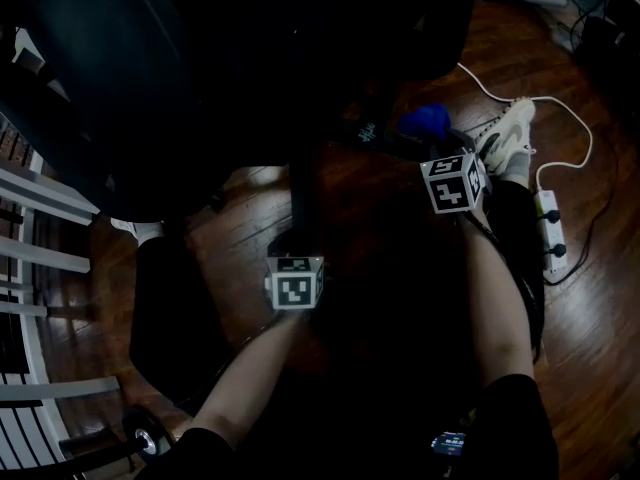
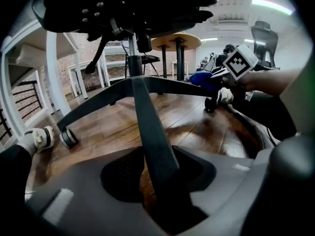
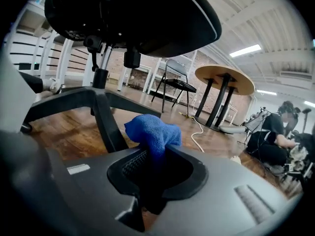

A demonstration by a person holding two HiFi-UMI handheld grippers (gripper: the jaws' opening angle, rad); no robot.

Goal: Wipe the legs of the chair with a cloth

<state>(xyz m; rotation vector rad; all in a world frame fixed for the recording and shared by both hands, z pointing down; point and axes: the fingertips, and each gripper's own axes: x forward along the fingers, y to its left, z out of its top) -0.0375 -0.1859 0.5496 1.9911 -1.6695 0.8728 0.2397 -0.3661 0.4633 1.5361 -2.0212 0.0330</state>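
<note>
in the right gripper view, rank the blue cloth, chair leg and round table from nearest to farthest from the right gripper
1. blue cloth, gripped at centre
2. chair leg, just left of the cloth
3. round table, far background, right

Left gripper is sitting low over the wooden floor, its jaws standing apart around a dark chair leg. The leg is lying close against the right-hand jaw, and a sliver of floor is showing between it and the left-hand one. The leg is running up to the centre column under the seat. A second leg is ending in a castor just beside a pale shoe. Right gripper is reaching in from the right, holding a blue cloth near another leg. A round table is standing behind
</note>
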